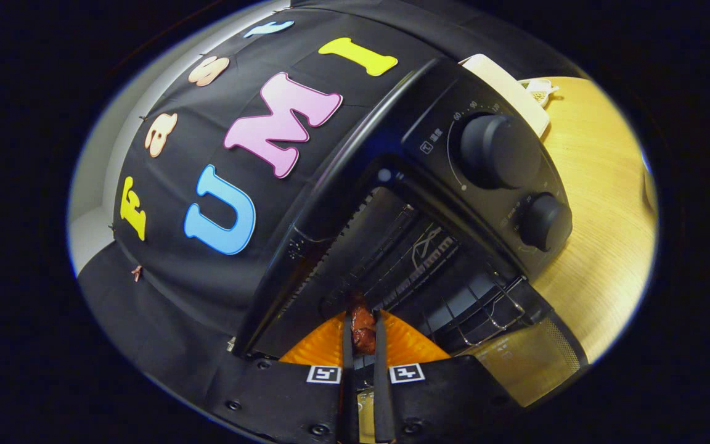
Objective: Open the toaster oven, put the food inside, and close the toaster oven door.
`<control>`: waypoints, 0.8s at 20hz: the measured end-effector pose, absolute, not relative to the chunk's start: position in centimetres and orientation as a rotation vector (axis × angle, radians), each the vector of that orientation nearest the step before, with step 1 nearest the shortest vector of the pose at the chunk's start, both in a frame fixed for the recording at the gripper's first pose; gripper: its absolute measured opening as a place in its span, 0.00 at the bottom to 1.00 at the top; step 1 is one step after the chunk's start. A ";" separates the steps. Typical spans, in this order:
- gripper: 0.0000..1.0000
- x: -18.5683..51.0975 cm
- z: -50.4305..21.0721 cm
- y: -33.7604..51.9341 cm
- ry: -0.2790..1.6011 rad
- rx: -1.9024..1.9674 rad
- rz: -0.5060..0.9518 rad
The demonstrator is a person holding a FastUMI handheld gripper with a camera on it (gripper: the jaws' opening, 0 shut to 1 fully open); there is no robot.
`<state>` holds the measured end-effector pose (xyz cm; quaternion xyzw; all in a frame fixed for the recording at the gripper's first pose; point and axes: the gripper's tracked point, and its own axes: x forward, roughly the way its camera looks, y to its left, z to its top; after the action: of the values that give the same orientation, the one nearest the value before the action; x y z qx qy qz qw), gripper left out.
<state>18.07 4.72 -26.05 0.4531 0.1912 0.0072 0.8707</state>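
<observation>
The black toaster oven (392, 203) stands open, and it looks tilted because my gripper is rolled. Its glass door (527, 364) is folded down toward me, and the wire rack (435, 271) shows inside the dark cavity. My gripper (364, 327) is at the cavity's mouth, its fingers close together on a reddish-brown piece of food (363, 331) between the tips. An orange fluted plate (321, 350) spreads out on both sides behind the fingers. Whether the food still rests on it I cannot tell.
Two round black knobs (498, 151) (545, 221) sit on the oven's control panel. The oven stands on a light wooden table (601, 234). A white boxy object (509, 86) lies behind the oven. The black booth cloth hangs beyond the oven's top.
</observation>
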 end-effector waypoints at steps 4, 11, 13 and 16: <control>0.18 17.9 -25.5 4.5 0.390 0.825 0.023; 0.99 15.3 -25.5 4.9 0.434 0.543 0.113; 0.98 14.1 -25.4 5.3 0.460 0.496 0.139; 0.98 11.9 -24.8 5.6 0.492 0.422 0.171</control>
<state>11.92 5.61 -24.84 0.2069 0.2415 0.0841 0.9444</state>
